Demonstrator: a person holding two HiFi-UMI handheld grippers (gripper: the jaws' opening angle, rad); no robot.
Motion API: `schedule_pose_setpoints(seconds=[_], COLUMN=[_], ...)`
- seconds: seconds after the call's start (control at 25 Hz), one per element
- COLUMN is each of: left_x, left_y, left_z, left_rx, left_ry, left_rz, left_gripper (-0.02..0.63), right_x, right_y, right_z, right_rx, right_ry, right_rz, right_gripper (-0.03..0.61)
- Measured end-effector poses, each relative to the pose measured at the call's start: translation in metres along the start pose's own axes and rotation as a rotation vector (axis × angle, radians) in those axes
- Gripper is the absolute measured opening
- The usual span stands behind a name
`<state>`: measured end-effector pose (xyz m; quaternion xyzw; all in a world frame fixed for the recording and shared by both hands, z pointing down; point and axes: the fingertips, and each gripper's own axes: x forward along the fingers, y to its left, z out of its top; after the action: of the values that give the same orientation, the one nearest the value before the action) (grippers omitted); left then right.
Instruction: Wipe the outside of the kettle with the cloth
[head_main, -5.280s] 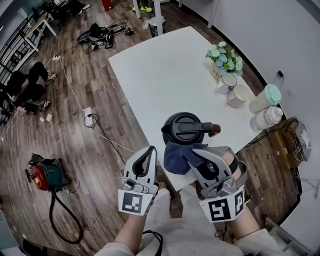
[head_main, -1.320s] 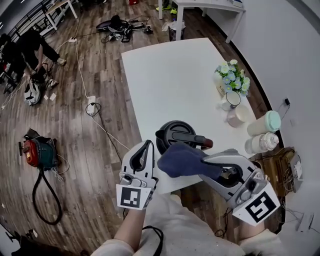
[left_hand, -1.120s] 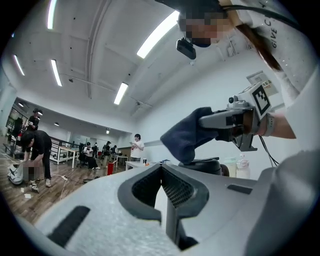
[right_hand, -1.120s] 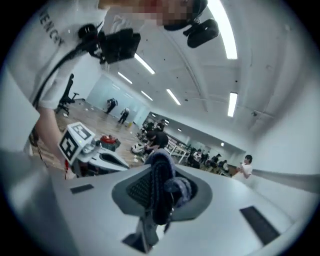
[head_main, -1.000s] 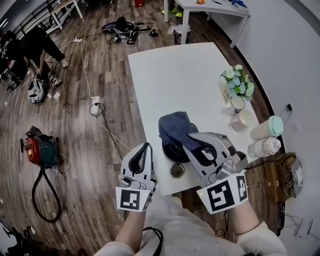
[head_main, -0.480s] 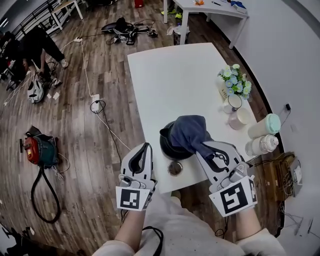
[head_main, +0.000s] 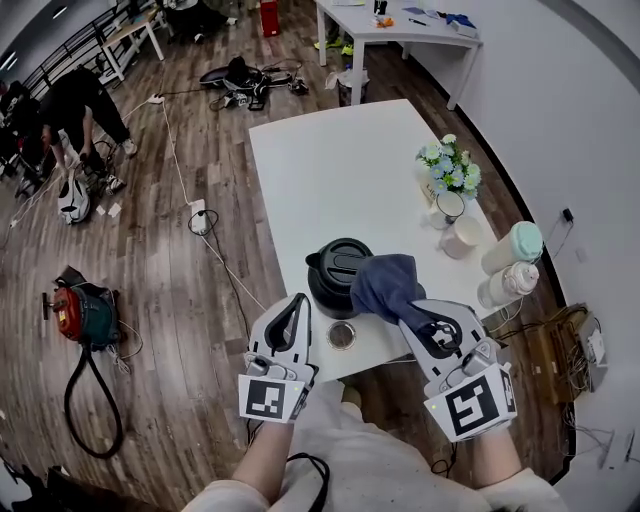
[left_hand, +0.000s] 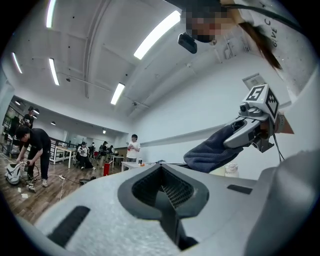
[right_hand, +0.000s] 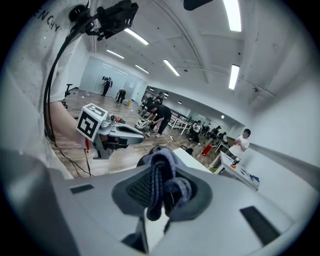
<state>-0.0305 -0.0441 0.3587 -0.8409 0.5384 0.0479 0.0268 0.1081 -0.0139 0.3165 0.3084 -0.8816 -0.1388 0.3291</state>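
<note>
While right gripper (head_main: 412, 312) fingers clench blue cloth (head_main: 385, 280) against kettle (head_main: 336, 272), left gripper (head_main: 297, 304) fingers closed, empty.

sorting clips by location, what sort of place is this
Probably an open workshop or lab-style office: white tables, gear strewn over the wood floor, ceiling strip lights.

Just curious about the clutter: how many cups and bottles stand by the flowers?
4: mug by the flowers, pale cup beside it, mint-lidded tumbler and white bottle further along that row.
</note>
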Motion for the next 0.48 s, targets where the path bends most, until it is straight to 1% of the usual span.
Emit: schedule_pose_setpoints(seconds=[0.08, 0.16, 0.2, 0.28, 0.36, 0.4, 0.44, 0.48], left_x=[-0.004, -0.01, -0.014, -0.024, -0.031, -0.034, -0.036, -0.037], left_y=[-0.007, -0.014, -0.016, -0.018, -0.019, -0.021, -0.022, -0.023], left_z=[0.005, 0.011, 0.011, 0.009, 0.006, 0.005, 0.005, 0.006], left_rx=[-0.019, -0.058, -0.066, -0.086, -0.119, -0.13, -0.134, -0.134], left_ry=[-0.002, -0.002, -0.002, -0.009, -0.013, -0.012, -0.014, -0.019], left_rz=[-0.001, 0.003, 0.005, 0.014, 0.026, 0.026, 0.022, 0.015], left_gripper=[0.008, 0.008, 0.008, 0.008, 0.008, 0.008, 0.008, 0.008], right_x=[-0.014, -0.025, -0.029, -0.034, -0.033, -0.03, -0.026, -0.022], right_y=[0.002, 0.006, 0.009, 0.012, 0.019, 0.025, 0.031, 0.037], right_z=[0.0, -0.001, -0.002, -0.008, -0.022, -0.029, -0.035, -0.039], right_rx=[0.035, 0.124, 0.199, 0.393, 0.57, 0.621, 0.644, 0.645], right_ry=[-0.029, -0.089, -0.134, -0.232, -0.285, -0.286, -0.278, -0.265], right_rz=[-0.004, 0.001, 0.002, -0.005, -0.008, -0.008, -0.008, -0.008], right_gripper=[0.052, 0.052, 0.052, 0.052, 0.052, 0.052, 0.052, 0.052])
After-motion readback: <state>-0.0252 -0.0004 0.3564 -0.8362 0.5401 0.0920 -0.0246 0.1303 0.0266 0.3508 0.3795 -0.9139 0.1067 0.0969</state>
